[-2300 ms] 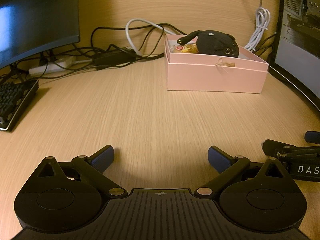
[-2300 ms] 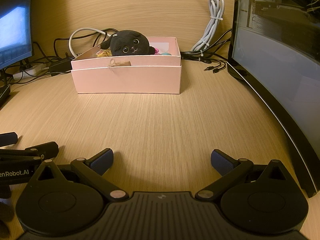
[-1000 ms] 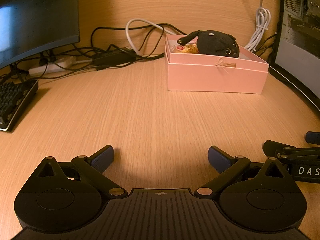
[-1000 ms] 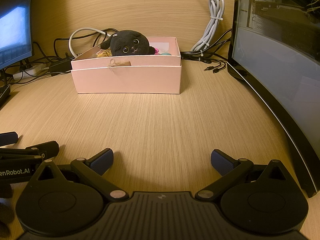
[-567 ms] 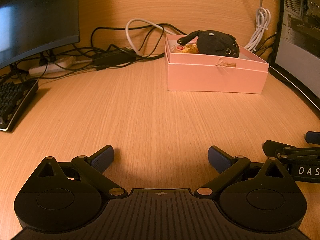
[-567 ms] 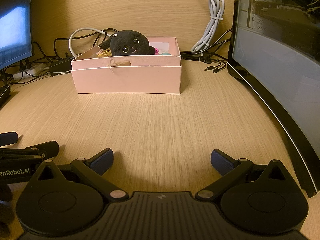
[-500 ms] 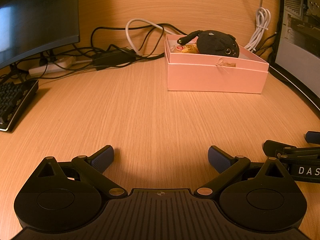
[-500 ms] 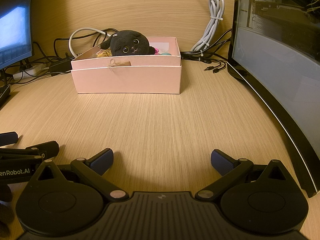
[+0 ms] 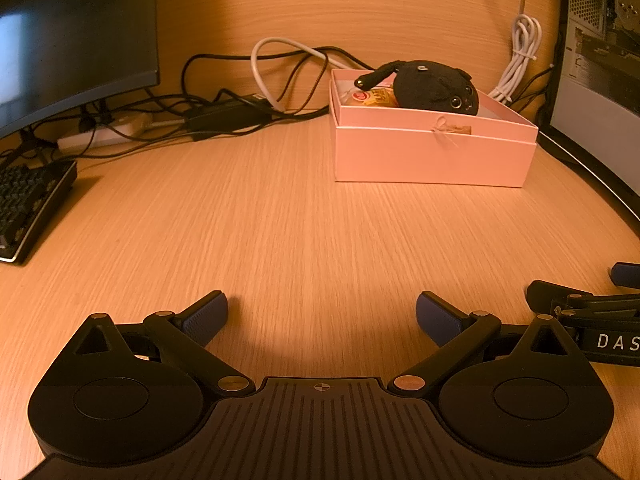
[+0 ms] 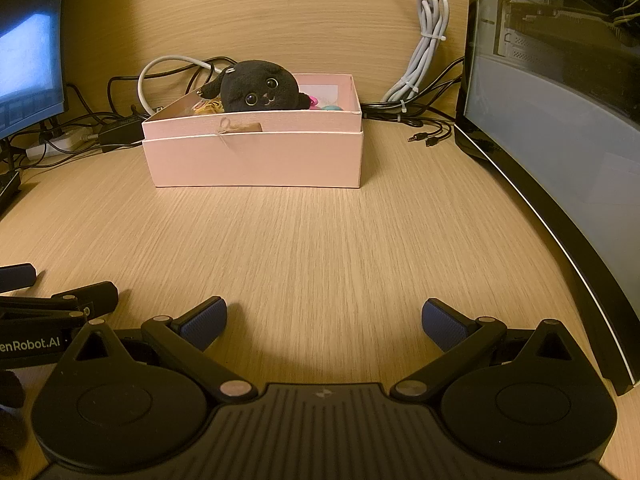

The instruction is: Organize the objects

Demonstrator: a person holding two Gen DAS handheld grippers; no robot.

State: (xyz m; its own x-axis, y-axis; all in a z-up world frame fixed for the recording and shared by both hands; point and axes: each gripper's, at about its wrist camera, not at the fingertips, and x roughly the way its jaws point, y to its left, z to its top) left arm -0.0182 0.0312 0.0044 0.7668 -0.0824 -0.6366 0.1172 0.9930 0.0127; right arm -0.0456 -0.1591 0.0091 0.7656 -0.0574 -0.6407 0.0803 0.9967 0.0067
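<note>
A pink box (image 9: 432,156) (image 10: 256,160) stands at the back of the wooden desk. A black plush cat (image 9: 434,86) (image 10: 260,88) lies in it on top of small colourful items, among them a yellow packet (image 9: 374,98). My left gripper (image 9: 322,316) is open and empty, low over the desk, well short of the box. My right gripper (image 10: 324,320) is open and empty, also well short of the box. Each gripper shows at the edge of the other's view.
A monitor (image 9: 72,36) and keyboard (image 9: 28,200) are at the left. A tangle of cables (image 9: 224,108) lies behind the box. A coiled white cable (image 10: 424,52) hangs at the back. A curved dark screen (image 10: 560,152) lines the right side.
</note>
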